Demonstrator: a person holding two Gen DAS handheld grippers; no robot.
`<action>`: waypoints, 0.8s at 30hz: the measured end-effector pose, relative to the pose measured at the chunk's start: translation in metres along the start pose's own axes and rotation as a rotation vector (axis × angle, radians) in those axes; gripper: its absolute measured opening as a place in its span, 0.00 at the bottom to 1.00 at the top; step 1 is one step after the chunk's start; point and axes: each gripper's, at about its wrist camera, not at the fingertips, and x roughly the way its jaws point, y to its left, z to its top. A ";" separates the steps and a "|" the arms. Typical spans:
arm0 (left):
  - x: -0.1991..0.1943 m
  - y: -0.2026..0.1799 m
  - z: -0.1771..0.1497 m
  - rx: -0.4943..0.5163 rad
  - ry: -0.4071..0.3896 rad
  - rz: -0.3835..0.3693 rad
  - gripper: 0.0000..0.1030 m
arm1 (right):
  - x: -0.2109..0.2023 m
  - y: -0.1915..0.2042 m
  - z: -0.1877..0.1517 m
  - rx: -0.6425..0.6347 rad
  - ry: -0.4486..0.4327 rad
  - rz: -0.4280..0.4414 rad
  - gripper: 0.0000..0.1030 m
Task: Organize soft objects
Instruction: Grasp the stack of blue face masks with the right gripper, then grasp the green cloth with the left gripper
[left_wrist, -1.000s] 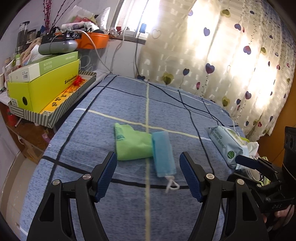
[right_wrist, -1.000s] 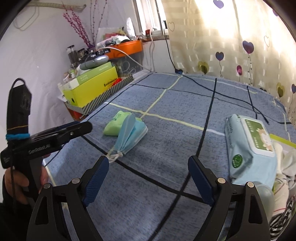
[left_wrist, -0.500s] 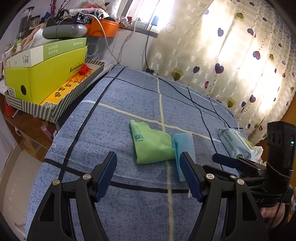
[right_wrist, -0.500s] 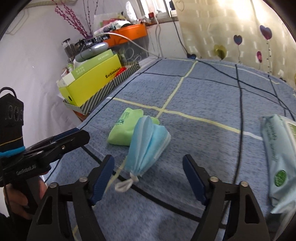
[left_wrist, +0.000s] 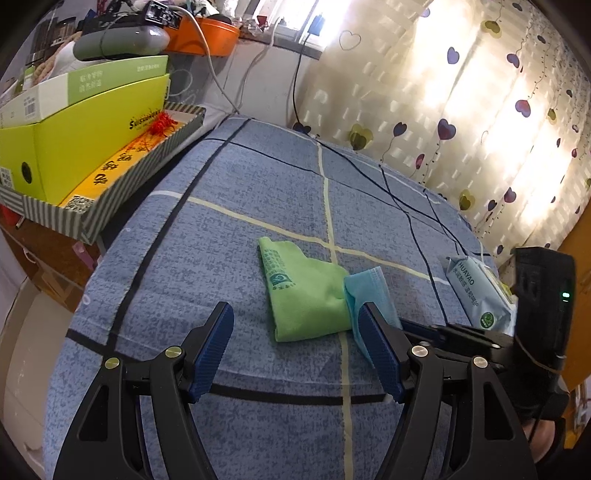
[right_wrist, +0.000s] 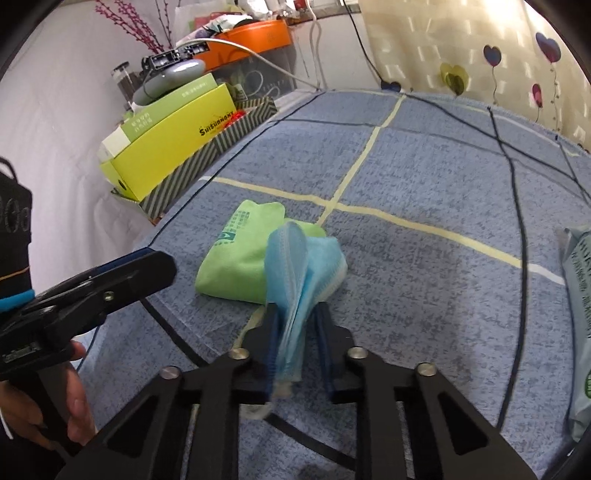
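A folded green cloth (left_wrist: 299, 291) lies on the blue checked bedspread (left_wrist: 258, 192); it also shows in the right wrist view (right_wrist: 236, 254). A light blue face mask (right_wrist: 299, 273) leans against its right side, also seen in the left wrist view (left_wrist: 365, 295). My right gripper (right_wrist: 297, 321) is shut on the near end of the mask, and its ear loop hangs under the fingers. My left gripper (left_wrist: 295, 339) is open and empty, just short of the green cloth.
A pack of wet wipes (left_wrist: 476, 291) lies at the bed's right edge, also seen in the right wrist view (right_wrist: 580, 317). A striped tray (left_wrist: 110, 206) holding a yellow-green box (left_wrist: 85, 136) stands left of the bed. Black cables (left_wrist: 410, 206) cross the bedspread.
My right gripper moved in and closed on the blue mask. My left gripper moved slightly left and nearer the green cloth, staying open.
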 end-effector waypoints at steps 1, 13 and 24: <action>0.003 -0.002 0.001 0.002 0.007 -0.004 0.68 | -0.004 -0.001 0.000 -0.004 -0.008 -0.008 0.13; 0.047 -0.029 0.003 0.064 0.115 0.031 0.68 | -0.044 -0.028 -0.016 0.063 -0.082 -0.045 0.13; 0.060 -0.047 0.002 0.179 0.137 0.146 0.46 | -0.054 -0.036 -0.021 0.084 -0.110 -0.031 0.13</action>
